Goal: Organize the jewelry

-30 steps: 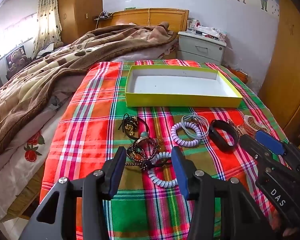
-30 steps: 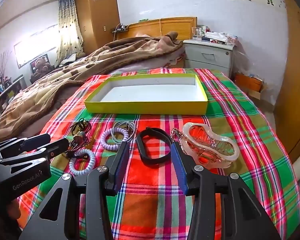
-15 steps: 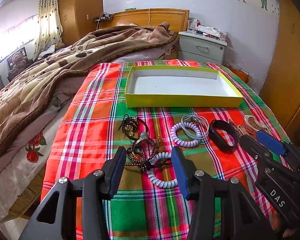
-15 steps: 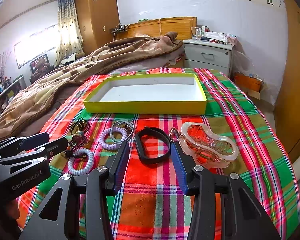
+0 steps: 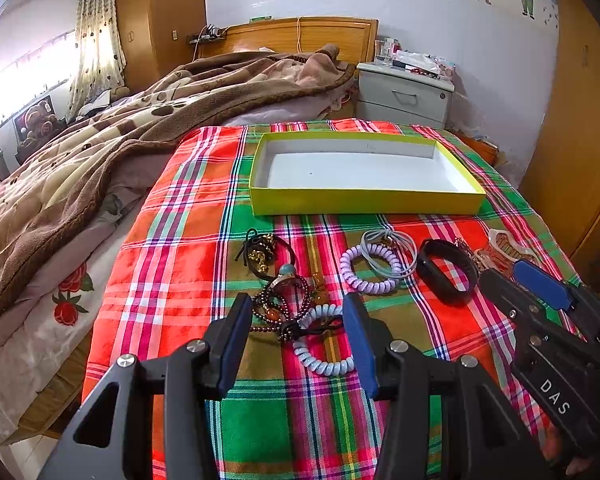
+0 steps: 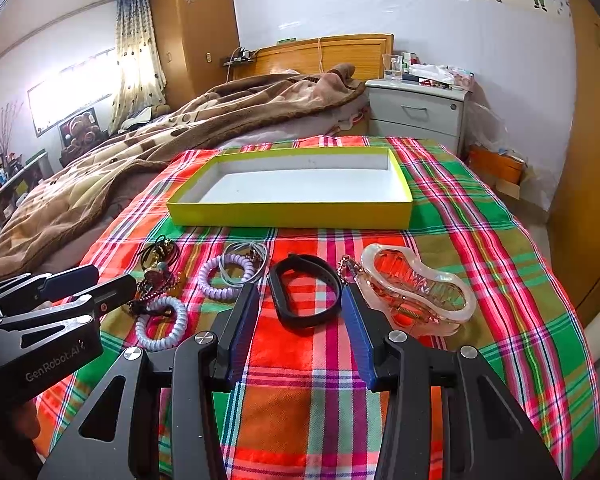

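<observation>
An empty yellow box (image 5: pixel 364 200) (image 6: pixel 292 214) with a white inside sits at the far side of the plaid cloth. In front of it lie a black cord bracelet (image 5: pixel 262 254), a dark beaded bracelet (image 5: pixel 284 304), a pale blue coil tie (image 5: pixel 322 354) (image 6: pixel 162 324), a lilac coil tie (image 5: pixel 366 272) (image 6: pixel 224 276), a black band (image 5: pixel 446 276) (image 6: pixel 304 296) and a clear pink hair claw (image 6: pixel 416 292). My left gripper (image 5: pixel 298 322) is open just before the beads and blue coil. My right gripper (image 6: pixel 300 312) is open around the black band's near side.
The plaid cloth (image 5: pixel 172 264) covers a table beside a bed with a brown blanket (image 5: pixel 100 148). A grey nightstand (image 6: pixel 416 114) stands behind. A wooden wardrobe (image 5: pixel 580 160) is at the right. The cloth's left edge drops toward the bed.
Both grippers have crept slightly forward toward the jewelry. Nothing has been picked up or moved.
</observation>
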`<state>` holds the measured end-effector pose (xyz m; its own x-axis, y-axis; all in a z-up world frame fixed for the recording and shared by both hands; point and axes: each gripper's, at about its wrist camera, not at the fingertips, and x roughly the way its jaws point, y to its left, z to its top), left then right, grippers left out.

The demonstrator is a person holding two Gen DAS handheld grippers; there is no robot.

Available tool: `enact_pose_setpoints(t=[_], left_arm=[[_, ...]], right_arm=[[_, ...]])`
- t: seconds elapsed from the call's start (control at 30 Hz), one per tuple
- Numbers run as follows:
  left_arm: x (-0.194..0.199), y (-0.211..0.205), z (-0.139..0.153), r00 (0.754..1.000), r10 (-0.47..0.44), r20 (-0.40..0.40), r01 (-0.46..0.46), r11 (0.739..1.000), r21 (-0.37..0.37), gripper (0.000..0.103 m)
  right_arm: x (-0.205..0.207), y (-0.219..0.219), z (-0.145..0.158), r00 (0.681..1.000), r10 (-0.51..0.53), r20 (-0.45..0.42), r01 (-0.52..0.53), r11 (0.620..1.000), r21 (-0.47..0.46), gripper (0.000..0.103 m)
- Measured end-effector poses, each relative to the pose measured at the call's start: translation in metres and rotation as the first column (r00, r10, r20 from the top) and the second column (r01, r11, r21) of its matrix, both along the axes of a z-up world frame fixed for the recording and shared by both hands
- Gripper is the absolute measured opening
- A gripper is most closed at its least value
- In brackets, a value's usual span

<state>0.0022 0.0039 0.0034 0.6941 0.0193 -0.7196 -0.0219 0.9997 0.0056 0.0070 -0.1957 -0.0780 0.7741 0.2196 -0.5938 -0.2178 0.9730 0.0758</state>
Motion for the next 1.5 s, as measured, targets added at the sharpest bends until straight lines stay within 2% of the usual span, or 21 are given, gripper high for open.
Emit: enact_pose_setpoints(t=[1.13,1.23,1.37,1.5], left_arm=[[0.001,0.004,0.001,1.000,-0.009,-0.017,0.009,1.000,-0.007,0.049],[0.004,0.009,0.002,1.000,-0.005,-0.018,0.005,1.000,-0.022,0.049],[0.010,0.022,0.000,0.999,0.000,-0.034,-0.003,0.996,-0.087,0.049],[0.014,0.034,-0.001,0.999,0.011,-0.037,-0.016,0.993,-0.117,0.049]], right_arm=[[0.002,-0.003,0.003,1.000,-0.005,0.009,0.005,1.000,-0.001,0.044],[0.003,-0.013,0.007,0.999,-0.021,0.024,0.021,1.000,0.013,0.044],[0.009,-0.031,0.009,0.998,-0.059,0.026,0.058,0.998,0.014,0.044],[0.020,-0.051,0.010,0.994,-0.109,0.013,0.109,0.994,0.012,0.045]])
